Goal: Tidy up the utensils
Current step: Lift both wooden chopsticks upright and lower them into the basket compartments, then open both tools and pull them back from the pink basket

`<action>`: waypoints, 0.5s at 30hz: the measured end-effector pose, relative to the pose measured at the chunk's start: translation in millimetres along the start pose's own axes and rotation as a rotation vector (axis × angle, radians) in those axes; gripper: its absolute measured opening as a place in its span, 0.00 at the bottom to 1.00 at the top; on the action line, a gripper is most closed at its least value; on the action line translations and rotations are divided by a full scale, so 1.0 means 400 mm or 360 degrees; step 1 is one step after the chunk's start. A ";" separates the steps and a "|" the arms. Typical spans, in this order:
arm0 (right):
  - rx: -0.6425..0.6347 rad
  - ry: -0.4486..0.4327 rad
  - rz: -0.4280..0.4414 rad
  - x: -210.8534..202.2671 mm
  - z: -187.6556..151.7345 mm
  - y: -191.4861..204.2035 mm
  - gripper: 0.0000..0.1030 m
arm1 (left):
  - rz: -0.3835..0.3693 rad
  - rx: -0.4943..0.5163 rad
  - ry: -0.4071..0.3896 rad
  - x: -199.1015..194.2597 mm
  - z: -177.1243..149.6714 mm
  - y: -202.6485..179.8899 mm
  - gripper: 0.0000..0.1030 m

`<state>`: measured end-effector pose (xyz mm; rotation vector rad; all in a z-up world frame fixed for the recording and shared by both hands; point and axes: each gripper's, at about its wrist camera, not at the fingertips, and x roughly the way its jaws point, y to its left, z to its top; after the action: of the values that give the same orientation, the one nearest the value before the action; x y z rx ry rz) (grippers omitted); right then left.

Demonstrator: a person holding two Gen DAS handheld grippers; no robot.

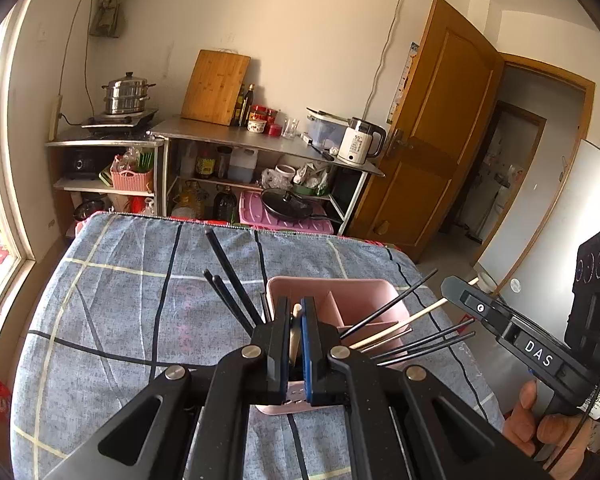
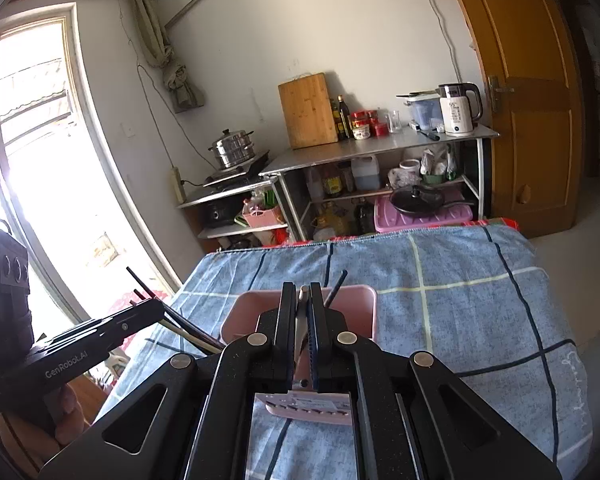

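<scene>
A pink divided utensil holder (image 1: 340, 300) stands on the blue checked tablecloth (image 1: 120, 312); it also shows in the right wrist view (image 2: 356, 304). Several black chopsticks (image 1: 228, 272) and pale wooden ones (image 1: 416, 316) lean out of it. My left gripper (image 1: 297, 308) is shut on a pale wooden chopstick (image 1: 296, 328) above the holder. My right gripper (image 2: 303, 296) is shut on a grey metal utensil handle (image 2: 302, 320) over the holder. The right gripper's body shows at the right of the left wrist view (image 1: 532, 344).
A steel shelf unit (image 1: 260, 136) with a kettle (image 1: 360, 140), cutting board (image 1: 216, 86), bottles and jars stands behind the table. A steamer pot (image 1: 126, 94) sits at left, a wooden door (image 1: 432, 128) at right, a bright window (image 2: 40, 160) beside the table.
</scene>
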<state>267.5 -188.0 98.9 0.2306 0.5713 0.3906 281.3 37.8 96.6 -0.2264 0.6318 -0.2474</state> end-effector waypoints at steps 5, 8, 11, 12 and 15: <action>0.0003 0.0054 0.0021 0.020 -0.014 -0.001 0.05 | 0.0033 -0.0014 0.0079 0.032 -0.013 0.006 0.05; -0.0003 0.0072 0.0025 0.022 -0.009 -0.004 0.05 | 0.0037 -0.0013 0.0103 0.045 -0.021 0.003 0.05; -0.0027 0.0089 0.0016 0.018 -0.009 -0.002 0.09 | 0.0051 0.0001 0.0109 0.048 -0.022 -0.002 0.05; -0.0031 0.0086 0.0013 0.015 -0.009 -0.002 0.11 | 0.0056 0.0005 0.0110 0.047 -0.022 -0.004 0.05; -0.0032 0.0073 0.0014 0.001 -0.011 -0.004 0.12 | 0.0065 0.0014 0.0101 0.040 -0.020 -0.007 0.07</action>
<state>265.7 -188.6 94.5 0.2053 0.6111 0.4106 288.4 29.3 82.3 -0.1974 0.6975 -0.2187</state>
